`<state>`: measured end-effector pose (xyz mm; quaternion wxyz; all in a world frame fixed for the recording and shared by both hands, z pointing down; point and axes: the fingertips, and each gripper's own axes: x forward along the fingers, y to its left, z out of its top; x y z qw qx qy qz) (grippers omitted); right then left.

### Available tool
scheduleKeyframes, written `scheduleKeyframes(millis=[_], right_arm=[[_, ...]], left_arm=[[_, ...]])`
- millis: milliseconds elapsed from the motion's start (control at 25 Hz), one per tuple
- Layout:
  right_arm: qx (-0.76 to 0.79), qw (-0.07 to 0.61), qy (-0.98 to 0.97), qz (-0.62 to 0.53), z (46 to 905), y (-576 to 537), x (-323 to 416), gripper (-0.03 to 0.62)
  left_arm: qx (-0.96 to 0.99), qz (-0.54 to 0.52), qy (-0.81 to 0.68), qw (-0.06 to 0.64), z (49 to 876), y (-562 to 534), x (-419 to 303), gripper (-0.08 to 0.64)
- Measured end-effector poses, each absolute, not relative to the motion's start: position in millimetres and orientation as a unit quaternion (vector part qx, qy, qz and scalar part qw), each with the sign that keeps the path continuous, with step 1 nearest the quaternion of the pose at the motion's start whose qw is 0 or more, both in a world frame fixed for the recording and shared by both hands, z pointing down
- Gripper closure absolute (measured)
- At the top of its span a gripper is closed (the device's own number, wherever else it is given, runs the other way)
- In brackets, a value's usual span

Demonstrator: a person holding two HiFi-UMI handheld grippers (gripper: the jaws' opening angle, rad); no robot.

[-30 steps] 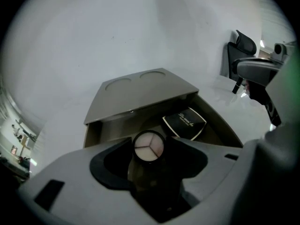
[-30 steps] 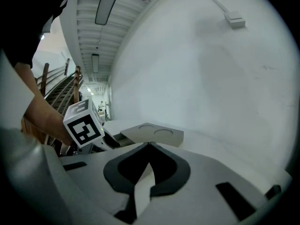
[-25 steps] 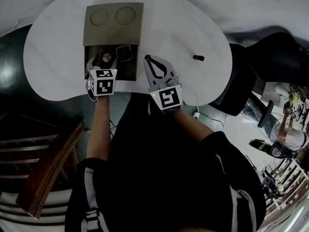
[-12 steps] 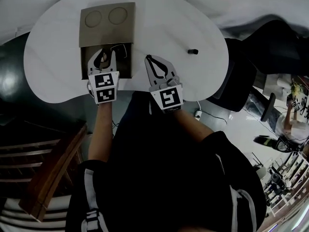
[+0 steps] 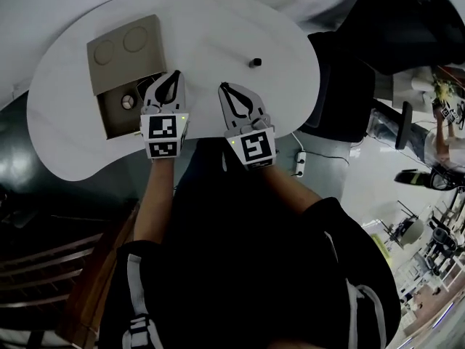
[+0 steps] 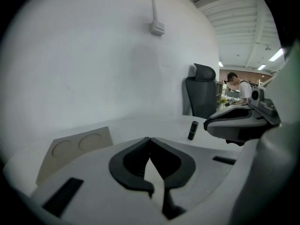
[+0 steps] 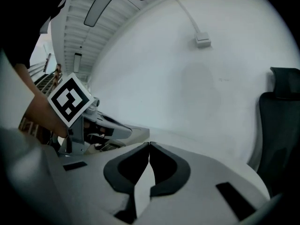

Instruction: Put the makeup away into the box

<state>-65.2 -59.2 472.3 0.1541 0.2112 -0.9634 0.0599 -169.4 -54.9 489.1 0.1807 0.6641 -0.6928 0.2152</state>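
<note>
Here's the white table [image 5: 218,27], a broad curved top filling the upper half of the head view. A dark office chair [image 5: 341,93] is parked at its three o'clock edge.

Over at ten o'clock on that top sits the cardboard box [image 5: 110,122]. It's open, and its lid [image 5: 125,51] is thrown back flat toward twelve, with two round imprints showing on it.

Now the tools. The left gripper [image 5: 174,77] is at the box's three o'clock side, nose toward twelve. Its jaws have just been closing, and in the left gripper view the tips meet with nothing caught between them: clenched and empty.

Right next door at its three o'clock is the right gripper [image 5: 222,87], pointing the same way over bare tabletop. Its jaws are pressed together too, and nothing is gripped there either.

And the makeup! One small round piece [image 5: 127,102] lies inside the box, at nine o'clock from the left gripper's tips. A little dark tube [image 5: 255,62] is out on the open table, at one o'clock from the right gripper and well apart from the box. The left gripper view shows it standing upright.
</note>
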Motion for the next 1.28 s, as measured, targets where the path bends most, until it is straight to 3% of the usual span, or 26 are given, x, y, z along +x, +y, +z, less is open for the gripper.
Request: scheduleKeyframes(millis=[640,760,920,1280], right_arm=[[0.35,0.146,-0.922,0.07,482.2,-125.8,65.5,0.569],[0.367,0.146,-0.915,0.08,484.1,-136.1,77.4,0.569],[0.378,0.149,-0.909,0.086,487.6,-144.6,84.6,0.569],[0.392,0.177,-0.899,0.084,499.9,-156.1,96.2,0.569]], left_arm=[[0.774,0.262,-0.549,0.177,528.3,-138.7,-19.3,0.546],[0.78,0.278,-0.525,0.194,546.5,-144.3,-6.8,0.441],[0.786,0.294,-0.503,0.206,565.2,-149.1,1.2,0.377],[0.802,0.296,-0.481,0.194,583.9,-167.5,9.3,0.374]])
